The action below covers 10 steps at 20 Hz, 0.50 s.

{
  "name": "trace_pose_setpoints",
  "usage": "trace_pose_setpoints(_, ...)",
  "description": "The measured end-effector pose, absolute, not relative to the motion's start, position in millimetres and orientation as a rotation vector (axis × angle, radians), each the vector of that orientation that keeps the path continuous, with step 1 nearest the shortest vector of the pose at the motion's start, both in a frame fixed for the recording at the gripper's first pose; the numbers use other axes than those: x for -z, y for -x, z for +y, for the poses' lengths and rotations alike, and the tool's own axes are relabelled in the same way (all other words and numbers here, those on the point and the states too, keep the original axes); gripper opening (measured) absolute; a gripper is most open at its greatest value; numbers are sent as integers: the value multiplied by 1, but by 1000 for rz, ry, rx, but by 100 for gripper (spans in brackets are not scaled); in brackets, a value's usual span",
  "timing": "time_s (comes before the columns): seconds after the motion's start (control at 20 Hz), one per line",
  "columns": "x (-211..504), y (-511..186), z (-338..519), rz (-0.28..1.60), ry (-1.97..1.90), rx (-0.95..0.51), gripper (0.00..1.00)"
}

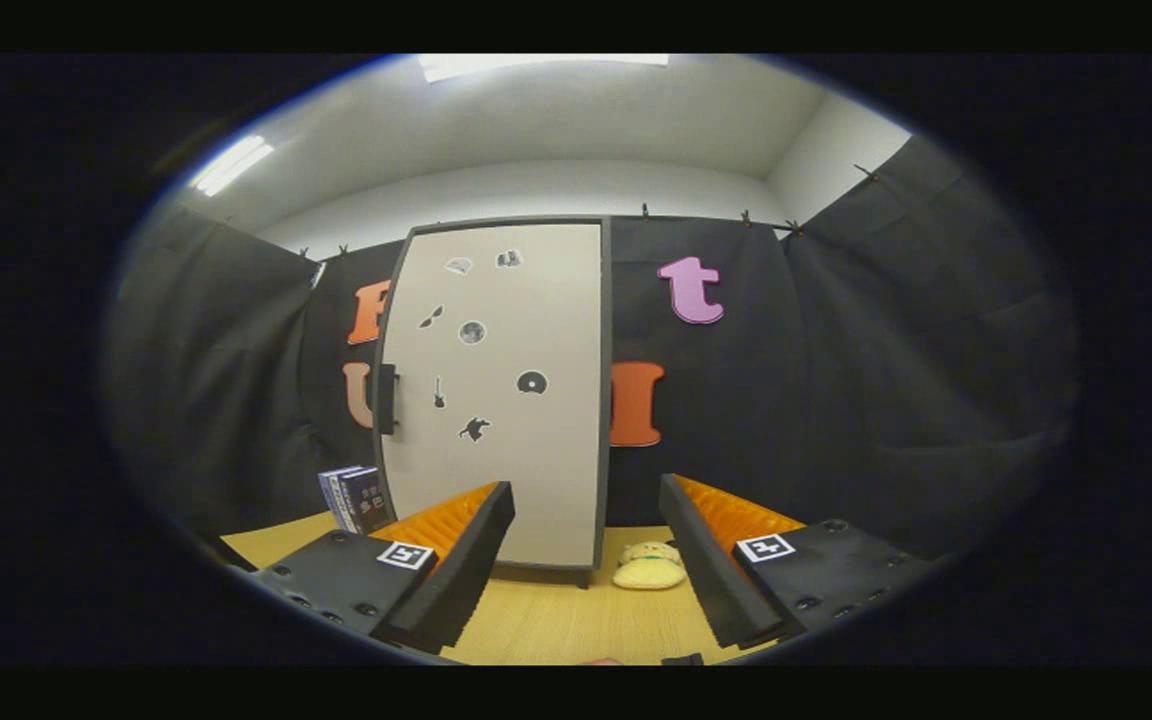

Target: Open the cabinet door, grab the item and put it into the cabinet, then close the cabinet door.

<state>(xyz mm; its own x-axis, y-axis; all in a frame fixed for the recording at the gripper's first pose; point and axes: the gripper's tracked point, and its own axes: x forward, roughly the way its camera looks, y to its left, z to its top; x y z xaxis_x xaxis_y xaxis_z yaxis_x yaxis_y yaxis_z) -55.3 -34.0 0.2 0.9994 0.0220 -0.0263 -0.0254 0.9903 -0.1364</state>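
Wood-grain bench (556,625) is what everything sits on here, and the tongs (586,540) hang over its near edge with the two fingers wide apart and nothing between them. Looking out through that gap, the first thing you hit is the pale cabinet door (496,390), which looks shut, flat-on to the tongs and standing tall toward the far edge of the bench, long axis straight up and down. The bit that matters for the next move, I reckon, is the dark handle (388,399): it's on the door's left edge about halfway up, a short bar running vertical, so it lies up and to the left of the tongs, well beyond the left finger. That'd mean the fingers need to straddle it side to side. The item, a little yellow plush toy (649,566), sits on the bench just beside the door's lower right corner, ahead of the right finger's inner edge; it's squat, slightly wider than tall, can't tell which way it faces. Some books (356,498) stand left of the cabinet, behind the left finger.
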Motion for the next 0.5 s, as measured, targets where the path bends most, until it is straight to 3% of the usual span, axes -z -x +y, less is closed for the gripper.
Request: trace_pose_setpoints(0.5, 8, 50, -32, 42, 140, -25, 95)
